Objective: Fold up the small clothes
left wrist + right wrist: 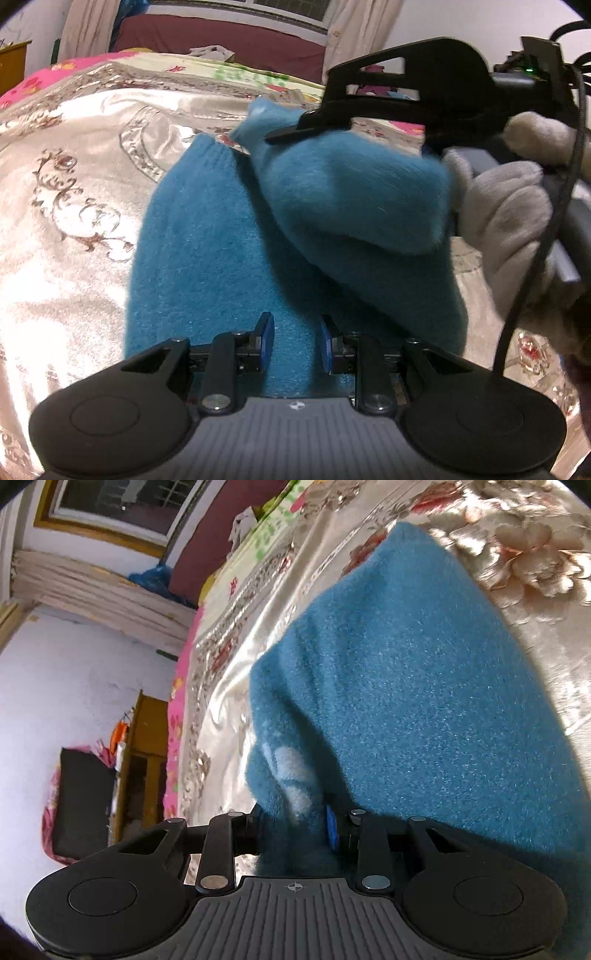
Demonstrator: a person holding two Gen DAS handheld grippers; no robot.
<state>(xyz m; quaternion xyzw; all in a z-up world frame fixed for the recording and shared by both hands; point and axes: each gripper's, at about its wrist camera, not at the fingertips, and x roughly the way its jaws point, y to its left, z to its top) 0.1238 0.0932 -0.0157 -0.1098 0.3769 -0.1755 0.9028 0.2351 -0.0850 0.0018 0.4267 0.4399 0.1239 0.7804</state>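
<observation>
A teal knitted garment point(207, 236) lies on a satin floral bedspread point(66, 206). My left gripper point(297, 341) hovers over its near edge with the jaws apart and nothing between them. My right gripper point(295, 825) is shut on a fold of the same garment point(424, 701), near a pale patch point(291, 771). In the left wrist view the right gripper point(291, 134) comes in from the upper right, held by a gloved hand point(506, 206), and lifts part of the garment over the rest.
The bedspread covers the bed, with a pink floral sheet point(40, 79) at the far edge. A maroon headboard point(221, 37) and curtains stand behind. A wooden cabinet point(144, 746) and a dark box point(85, 805) stand beside the bed.
</observation>
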